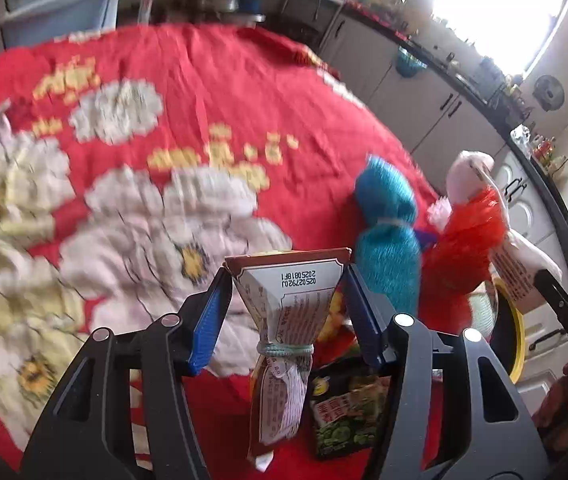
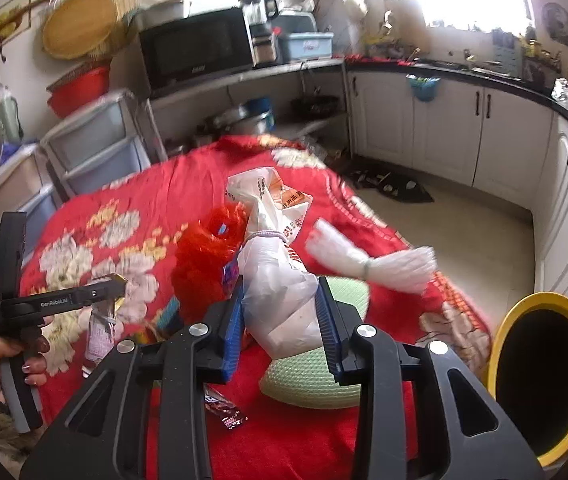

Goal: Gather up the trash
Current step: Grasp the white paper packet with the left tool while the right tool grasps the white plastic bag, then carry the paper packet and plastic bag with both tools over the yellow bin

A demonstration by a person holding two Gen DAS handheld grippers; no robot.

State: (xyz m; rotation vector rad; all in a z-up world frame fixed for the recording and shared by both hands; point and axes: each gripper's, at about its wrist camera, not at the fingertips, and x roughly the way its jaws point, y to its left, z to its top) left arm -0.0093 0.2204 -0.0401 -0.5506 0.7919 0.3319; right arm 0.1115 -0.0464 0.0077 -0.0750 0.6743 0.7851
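Observation:
In the left wrist view my left gripper (image 1: 287, 276) is shut on a brown and white packet (image 1: 284, 320) tied with green string; the blue pads press its flared top from both sides. A blue tied bag (image 1: 388, 236) and a red tied bag (image 1: 464, 248) lie just beyond it to the right. In the right wrist view my right gripper (image 2: 281, 284) is shut on a white plastic bag (image 2: 272, 216) bound with a purple band. The red bag (image 2: 204, 256) sits at its left. A clear tied bag (image 2: 368, 264) lies to the right.
A red flowered cloth (image 1: 204, 80) covers the table. A yellow-rimmed bin (image 2: 544, 380) stands off the table's right edge. A pale green woven mat (image 2: 316, 376), a foil wrapper (image 2: 224, 412) and a green snack packet (image 1: 344, 416) lie near the front. Cabinets line the far wall.

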